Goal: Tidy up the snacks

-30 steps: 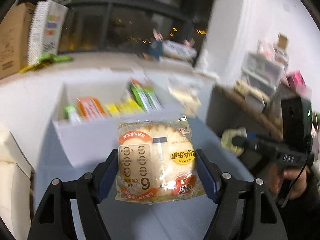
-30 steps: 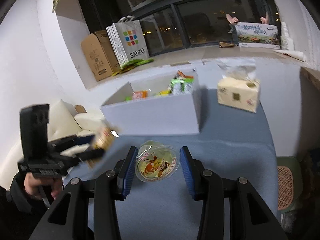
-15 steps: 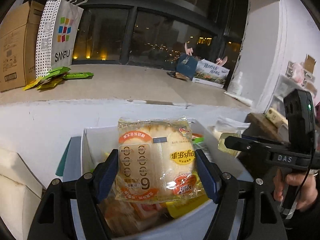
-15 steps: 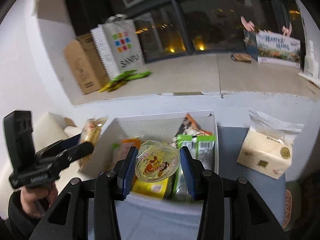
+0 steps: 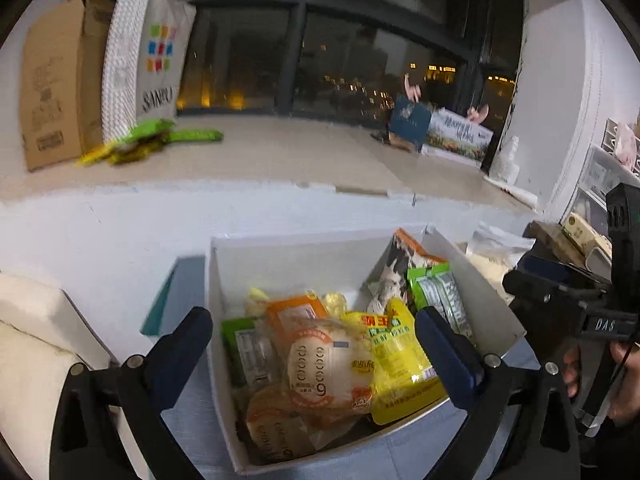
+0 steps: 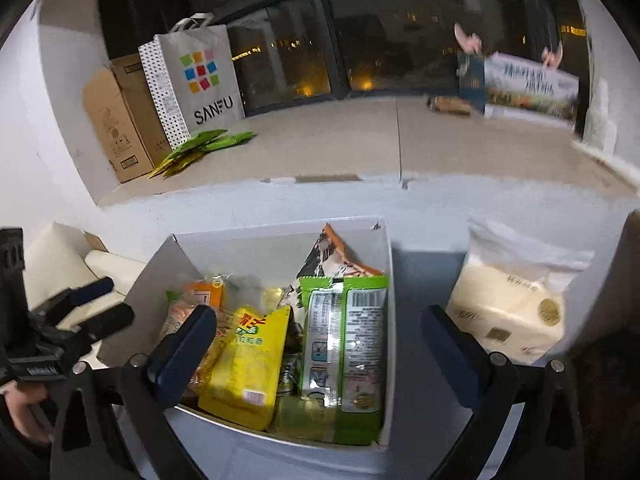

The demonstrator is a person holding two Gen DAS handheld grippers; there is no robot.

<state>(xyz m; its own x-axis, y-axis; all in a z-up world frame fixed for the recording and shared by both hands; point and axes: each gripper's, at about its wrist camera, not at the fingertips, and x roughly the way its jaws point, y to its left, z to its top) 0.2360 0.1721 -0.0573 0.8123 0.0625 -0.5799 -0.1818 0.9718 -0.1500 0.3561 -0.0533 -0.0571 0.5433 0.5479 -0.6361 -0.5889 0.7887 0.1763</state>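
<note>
Opening two grippers (image 5: 312, 344) (image 6: 320, 344) over one snack box (image 5: 280, 256)

Left tongs (image 5: 314, 344) and right tongs (image 6: 320, 344) angled downward, jaws opening wide, nothing gripped. A hand (image 5: 616, 384) holds the right handle.

A snack box (image 6: 390, 280) stands on the desk (image 6: 424, 360), packed with snacks: a bread pack (image 5: 328, 364) lies left of a standing pouch (image 5: 394, 356), with wafer packs (image 6: 344, 344) at the right wall. A tissue pack (image 6: 516, 308) lies right of the box. Behind, on a ledge (image 6: 360, 144), a shopping bag (image 6: 192, 80) leans beside a cardboard carton (image 6: 116, 120).
</note>
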